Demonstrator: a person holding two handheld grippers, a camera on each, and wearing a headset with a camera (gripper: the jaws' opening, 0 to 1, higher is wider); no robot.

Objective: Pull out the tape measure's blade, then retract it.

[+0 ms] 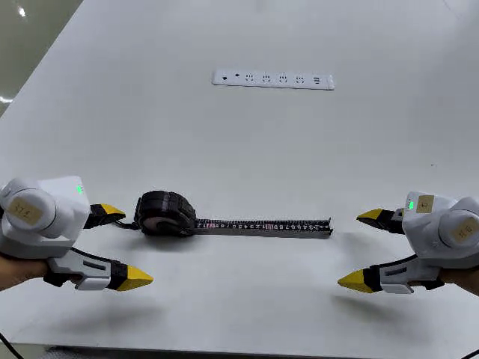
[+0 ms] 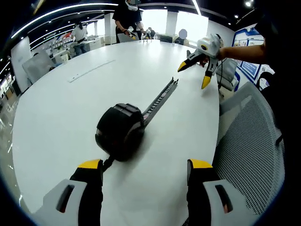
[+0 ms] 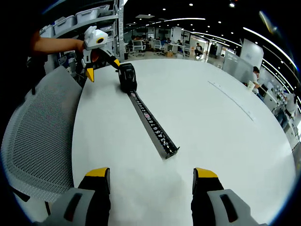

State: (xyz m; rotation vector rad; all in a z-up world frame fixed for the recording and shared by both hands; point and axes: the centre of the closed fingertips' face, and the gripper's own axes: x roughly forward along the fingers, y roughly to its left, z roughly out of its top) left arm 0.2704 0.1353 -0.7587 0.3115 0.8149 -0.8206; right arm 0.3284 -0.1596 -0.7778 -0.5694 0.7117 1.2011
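Your main risk now is the return of the blade [image 1: 262, 225]. It lies pulled out flat on the table [image 1: 224, 149], and nothing holds it. In my judgement the pulling step is done and the retracting is left. If the lock is released while the case [image 1: 165, 214] is free, the spring may draw the blade in fast. The hook end [image 1: 328, 226] can then whip or strike the case hard. The case itself may also slide along the table instead of the blade going in. The case is round and smooth, so jaws that close off its centre may squeeze it out sideways. A thin cord hangs from the case toward your left side and could get caught between the jaws.

Your left gripper [image 1: 126, 245] is wide open and holds nothing. Its far jaw is just beside the case, near the cord; I cannot tell if it touches the cord. Your right gripper [image 1: 361, 248] is also wide open and empty, a little beyond the hook end and apart from it. The case lies in front of the left gripper, with the blade running toward the right one.
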